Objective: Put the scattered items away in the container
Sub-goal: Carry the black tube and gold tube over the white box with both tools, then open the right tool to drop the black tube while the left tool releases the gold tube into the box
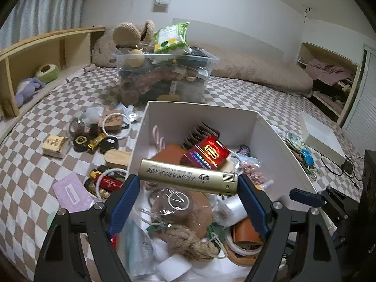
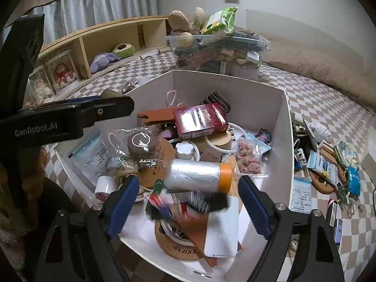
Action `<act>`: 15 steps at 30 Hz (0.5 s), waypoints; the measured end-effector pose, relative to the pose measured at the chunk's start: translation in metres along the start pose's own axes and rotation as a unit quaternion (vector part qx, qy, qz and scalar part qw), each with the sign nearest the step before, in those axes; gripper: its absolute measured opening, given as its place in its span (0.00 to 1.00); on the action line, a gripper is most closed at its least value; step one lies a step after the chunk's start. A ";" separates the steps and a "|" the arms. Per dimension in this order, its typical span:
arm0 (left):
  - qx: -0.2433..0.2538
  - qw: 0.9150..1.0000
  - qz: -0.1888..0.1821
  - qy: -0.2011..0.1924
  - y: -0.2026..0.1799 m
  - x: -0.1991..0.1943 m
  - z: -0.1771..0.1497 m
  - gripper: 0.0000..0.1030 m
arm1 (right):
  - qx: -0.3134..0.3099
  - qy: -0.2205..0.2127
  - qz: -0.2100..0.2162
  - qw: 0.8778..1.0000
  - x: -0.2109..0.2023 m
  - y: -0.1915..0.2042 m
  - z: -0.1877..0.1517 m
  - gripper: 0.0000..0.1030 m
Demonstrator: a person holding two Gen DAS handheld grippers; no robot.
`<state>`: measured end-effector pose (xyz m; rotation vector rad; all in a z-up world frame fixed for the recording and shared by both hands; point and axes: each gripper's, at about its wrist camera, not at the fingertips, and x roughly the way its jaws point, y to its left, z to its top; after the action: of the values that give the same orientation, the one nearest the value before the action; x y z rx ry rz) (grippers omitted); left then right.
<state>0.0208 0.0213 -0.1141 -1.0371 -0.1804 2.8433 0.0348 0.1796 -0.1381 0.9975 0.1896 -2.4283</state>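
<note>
Left gripper (image 1: 188,183): clamped on gold tube (image 1: 188,176).
Right gripper (image 2: 188,188): jaws apart, roll (image 2: 197,175) between, maybe dropping.
Box (image 2: 285,129): nearly full.
Left: bits beside the jaws.

One white box (image 2: 285,122), one clear plastic bin (image 2: 256,44), one gold tube (image 1: 188,174). One red packet (image 2: 199,119), two cork coasters (image 2: 178,246).

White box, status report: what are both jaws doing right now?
Left gripper shut on gold tube over white box. Right gripper open, plastic-film roll loose between jaws. Box crowded.
</note>
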 end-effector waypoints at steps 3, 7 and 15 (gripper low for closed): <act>0.007 1.000 -0.002 0.001 -0.004 0.000 -0.001 0.82 | -0.008 -0.003 -0.002 1.000 -0.002 0.002 0.000 0.89; 0.010 1.000 -0.006 0.004 -0.007 0.001 -0.002 0.82 | -0.001 -0.024 0.000 1.000 -0.012 -0.004 0.004 0.89; 0.024 0.999 -0.015 0.016 -0.016 0.005 -0.006 0.82 | 0.052 -0.073 -0.014 0.996 -0.032 -0.031 0.009 0.89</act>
<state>0.0217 0.0384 -0.1196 -1.0595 -0.1244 2.7881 0.0328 0.2161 -0.1111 0.8603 0.0264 -2.5479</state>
